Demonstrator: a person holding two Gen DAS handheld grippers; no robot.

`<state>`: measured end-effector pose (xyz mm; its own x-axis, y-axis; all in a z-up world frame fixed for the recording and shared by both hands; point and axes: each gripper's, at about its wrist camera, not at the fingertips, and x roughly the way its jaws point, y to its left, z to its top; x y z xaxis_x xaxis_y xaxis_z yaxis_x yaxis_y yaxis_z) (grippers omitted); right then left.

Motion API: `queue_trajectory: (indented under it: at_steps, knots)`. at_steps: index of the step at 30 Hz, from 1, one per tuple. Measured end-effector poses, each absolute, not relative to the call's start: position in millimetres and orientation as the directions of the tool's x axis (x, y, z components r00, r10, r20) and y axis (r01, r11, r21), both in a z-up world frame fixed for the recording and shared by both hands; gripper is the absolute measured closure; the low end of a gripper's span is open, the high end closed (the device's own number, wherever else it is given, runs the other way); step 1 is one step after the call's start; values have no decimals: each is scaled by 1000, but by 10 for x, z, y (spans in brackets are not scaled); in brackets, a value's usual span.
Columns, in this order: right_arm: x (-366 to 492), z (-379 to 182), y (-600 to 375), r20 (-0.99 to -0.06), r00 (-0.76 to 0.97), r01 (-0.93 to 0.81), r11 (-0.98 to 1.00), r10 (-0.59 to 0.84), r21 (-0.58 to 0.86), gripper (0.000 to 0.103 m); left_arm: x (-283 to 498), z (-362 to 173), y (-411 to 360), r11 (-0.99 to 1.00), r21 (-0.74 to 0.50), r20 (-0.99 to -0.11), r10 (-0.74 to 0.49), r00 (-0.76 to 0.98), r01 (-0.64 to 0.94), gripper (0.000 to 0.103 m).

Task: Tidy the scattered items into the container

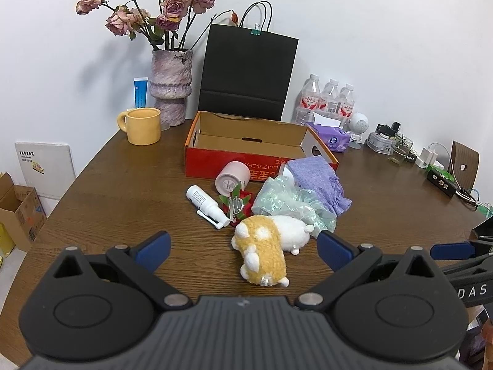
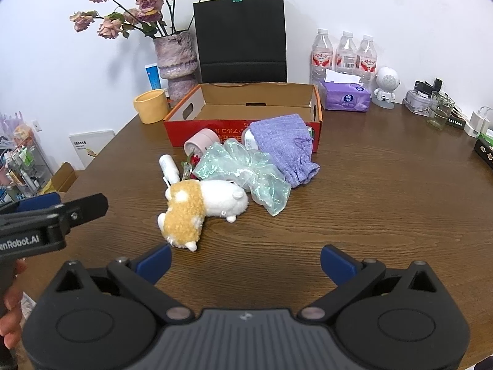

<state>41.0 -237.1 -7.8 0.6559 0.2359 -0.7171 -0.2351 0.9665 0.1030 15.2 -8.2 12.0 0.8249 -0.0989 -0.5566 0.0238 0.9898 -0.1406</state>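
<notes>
An open red cardboard box stands mid-table with nothing visible inside. In front of it lies a heap: a yellow-and-white plush toy, a green organza bag, a purple knit pouch, a pink cup on its side, a white spray bottle and a red-and-green flower clip. My left gripper is open, its fingers on either side of the plush. My right gripper is open over bare table, just right of the plush.
Behind the box stand a black paper bag, a vase of dried roses, a yellow mug, three water bottles, a purple tissue pack and a small white robot figure. Small gadgets and a glass crowd the right edge.
</notes>
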Motion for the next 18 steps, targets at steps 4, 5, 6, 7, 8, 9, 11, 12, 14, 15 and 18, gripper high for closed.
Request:
queue_trajectory:
  at_steps: [4, 5, 6, 7, 8, 9, 11, 12, 14, 15, 18]
  knots:
    - [417, -83, -2378, -717, 655, -234, 966, 238, 107, 0, 154, 114, -80, 990, -141, -557, -98, 824, 22, 0]
    - [418, -83, -2380, -717, 656, -233, 966, 238, 108, 0, 156, 112, -79, 990, -141, -558, -97, 824, 22, 0]
    - [418, -84, -2381, -716, 656, -233, 966, 238, 108, 0, 158, 109, -77, 990, -141, -558, -97, 824, 21, 0]
    - [417, -84, -2380, -715, 658, -233, 967, 237, 107, 0, 160, 107, -76, 990, -141, -559, -97, 824, 21, 0]
    - [414, -84, -2378, -712, 661, -233, 967, 236, 104, 0, 162, 105, -75, 990, -141, -560, -97, 823, 20, 0]
    - [411, -82, -2375, -710, 665, -233, 967, 234, 100, 0, 163, 102, -74, 990, -141, -561, -97, 822, 20, 0]
    - [407, -76, -2370, -705, 670, -234, 968, 231, 95, 0, 166, 99, -72, 990, -141, -562, -97, 821, 21, 0]
    - [405, -75, -2370, -704, 672, -234, 968, 231, 94, 0, 166, 99, -71, 990, -141, -562, -97, 822, 20, 0]
    - [401, -74, -2367, -701, 675, -236, 967, 231, 91, 0, 164, 102, -70, 990, -140, -559, -95, 824, 19, 0]
    - [402, -74, -2363, -700, 676, -237, 967, 230, 89, 0, 163, 105, -70, 990, -139, -558, -95, 824, 19, 0]
    - [402, -70, -2360, -697, 678, -239, 967, 231, 88, 0, 163, 109, -69, 990, -139, -556, -93, 826, 19, 0]
